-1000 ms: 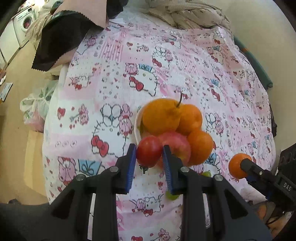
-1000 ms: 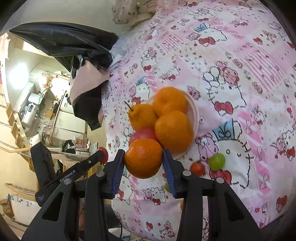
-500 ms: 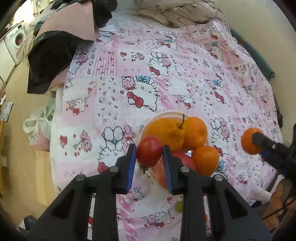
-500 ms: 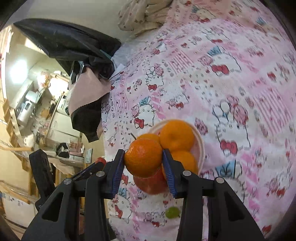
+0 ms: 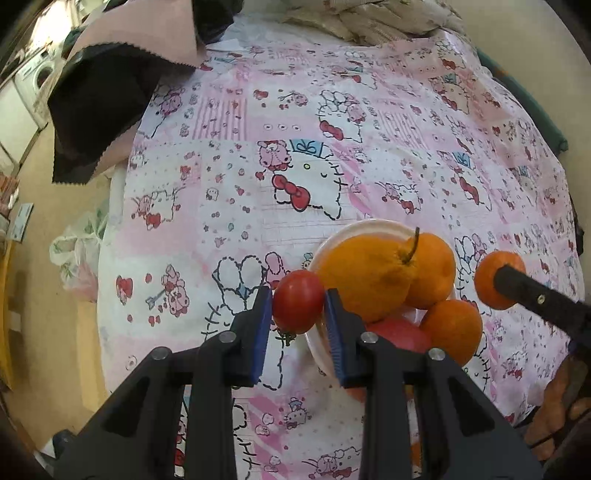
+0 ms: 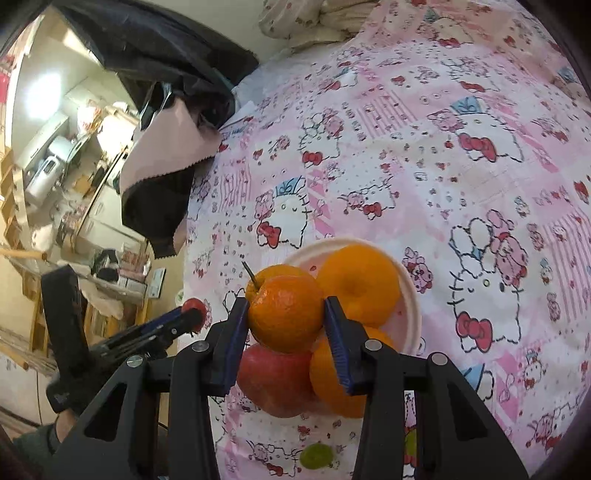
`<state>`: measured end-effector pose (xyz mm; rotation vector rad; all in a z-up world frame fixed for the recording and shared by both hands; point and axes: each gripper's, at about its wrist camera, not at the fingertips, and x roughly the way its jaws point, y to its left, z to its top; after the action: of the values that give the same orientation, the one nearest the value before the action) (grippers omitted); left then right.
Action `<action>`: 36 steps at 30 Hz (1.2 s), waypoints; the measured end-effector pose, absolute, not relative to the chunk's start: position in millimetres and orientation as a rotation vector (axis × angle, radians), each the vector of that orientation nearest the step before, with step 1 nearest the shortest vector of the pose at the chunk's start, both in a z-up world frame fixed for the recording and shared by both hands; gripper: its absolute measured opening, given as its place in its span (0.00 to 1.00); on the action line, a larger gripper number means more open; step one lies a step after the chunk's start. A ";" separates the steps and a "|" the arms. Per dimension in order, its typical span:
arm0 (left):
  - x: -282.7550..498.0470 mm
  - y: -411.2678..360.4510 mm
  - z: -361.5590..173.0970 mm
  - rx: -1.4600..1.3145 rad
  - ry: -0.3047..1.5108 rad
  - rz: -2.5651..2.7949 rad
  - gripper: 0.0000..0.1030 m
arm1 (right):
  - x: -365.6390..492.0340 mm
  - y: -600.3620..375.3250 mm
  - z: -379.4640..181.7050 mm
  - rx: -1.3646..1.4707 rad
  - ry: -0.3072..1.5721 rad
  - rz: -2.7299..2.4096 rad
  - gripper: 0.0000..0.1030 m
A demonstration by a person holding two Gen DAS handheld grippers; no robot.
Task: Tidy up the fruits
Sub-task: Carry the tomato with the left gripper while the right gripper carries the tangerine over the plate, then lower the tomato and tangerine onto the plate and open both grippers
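A small red tomato (image 5: 298, 301) sits pinched between the blue pads of the left gripper (image 5: 298, 314), which is closed tight on it and holds it in the air just off the near-left rim of the plate (image 5: 352, 226). A bit of green stem pokes out under the fruit. The right gripper (image 6: 286, 317) is clamped on a mandarin (image 6: 286, 312), jaws only as wide as the fruit, and carries it above the pile on the plate; in the left wrist view the same mandarin shows off to the right of the plate, on the end of a black finger.

The plate is pale and round and already crowded: a big knobbly orange with a stalk (image 5: 365, 275) on the left side, a smooth orange (image 5: 434, 269) touching it on the right, another orange (image 5: 452, 328) nearer, and a red apple (image 6: 275, 380) at the near edge, partly hidden behind the fingers. Every piece leans on its neighbour.

Near the plate, loose on the cloth, lies a green grape (image 6: 316, 455), with a second green one half hidden behind the right finger.

All of it rests on a pink and white cartoon-cat bedsheet (image 5: 295, 155). At the far left corner a black and pink cloth (image 5: 103, 88) hangs over the edge, and a rumpled floral quilt (image 5: 354, 18) is bunched at the far end
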<state>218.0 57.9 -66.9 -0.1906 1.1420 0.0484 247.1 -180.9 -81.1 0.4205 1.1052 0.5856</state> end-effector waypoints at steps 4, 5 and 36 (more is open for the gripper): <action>216.2 57.0 -68.7 -0.205 1.145 0.046 0.24 | 250.2 -180.6 -91.9 0.429 1.129 0.575 0.42; 215.9 55.9 -69.0 -0.192 1.141 0.046 0.24 | 251.4 -181.2 -94.7 0.438 1.137 0.574 0.42; 229.9 41.6 -122.3 -0.357 1.304 -0.062 0.25 | 243.2 -186.4 -90.6 0.453 1.135 0.560 0.62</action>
<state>229.8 41.6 -122.3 -0.3571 1.3044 -0.0623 243.2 -186.4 -90.6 0.4528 1.1347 0.5598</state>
